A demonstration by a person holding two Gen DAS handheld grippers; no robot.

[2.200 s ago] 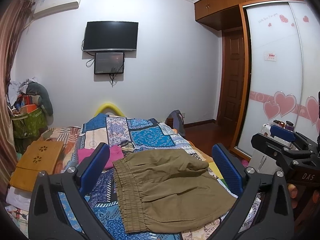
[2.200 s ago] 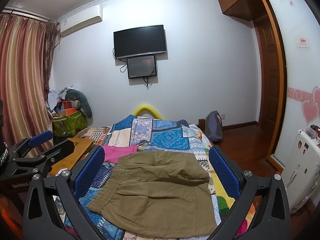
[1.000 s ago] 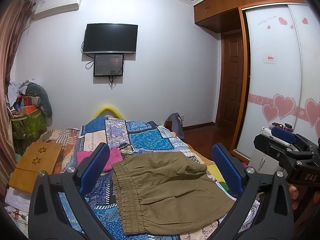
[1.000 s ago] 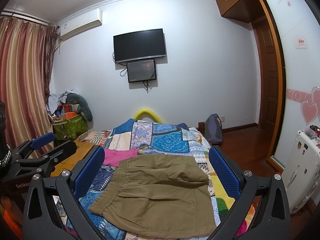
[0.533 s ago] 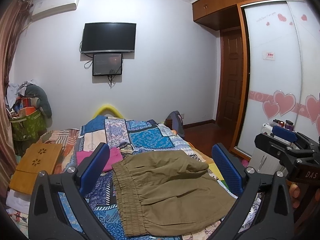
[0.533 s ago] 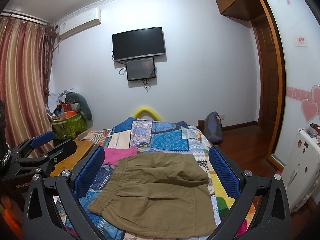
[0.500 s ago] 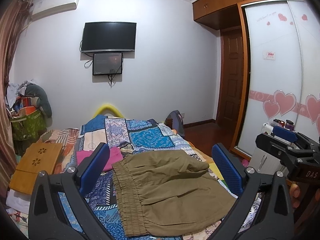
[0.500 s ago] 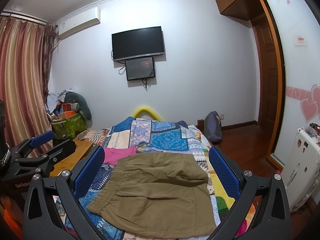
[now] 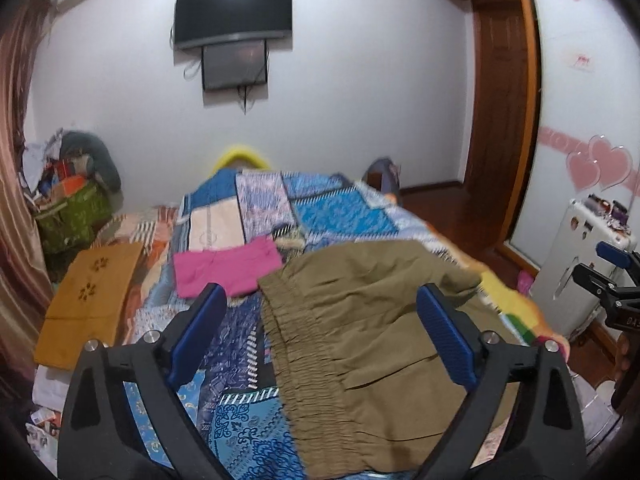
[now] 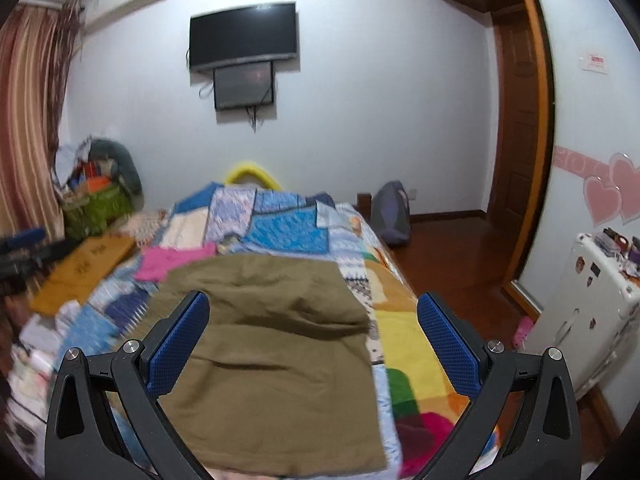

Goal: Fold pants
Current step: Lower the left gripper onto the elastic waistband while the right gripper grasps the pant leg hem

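Observation:
Olive-green pants (image 9: 360,340) lie flat on the patchwork quilt (image 9: 320,208), elastic waistband toward the left, folded edge on the far side. My left gripper (image 9: 320,300) hovers over the waistband side; its jaws are closing, still wide, and no cloth sits between the pads. From the right wrist view the pants (image 10: 272,340) fill the space below my right gripper (image 10: 316,304), which stands open and holds nothing. The right gripper (image 9: 616,280) also shows at the right edge of the left wrist view. A blurred left gripper (image 10: 24,248) shows at the far left.
A pink garment (image 9: 228,266) lies just beyond the waistband. An orange wooden lap tray (image 9: 88,292) rests on the bed's left side. A white cabinet (image 9: 580,272) stands right of the bed, and a grey bag (image 10: 394,216) sits on the wooden floor.
Both grippers have dipped and moved in toward the bed, so the pants look larger and nearer. The left fingers stand slightly closer together. The pants have not moved.

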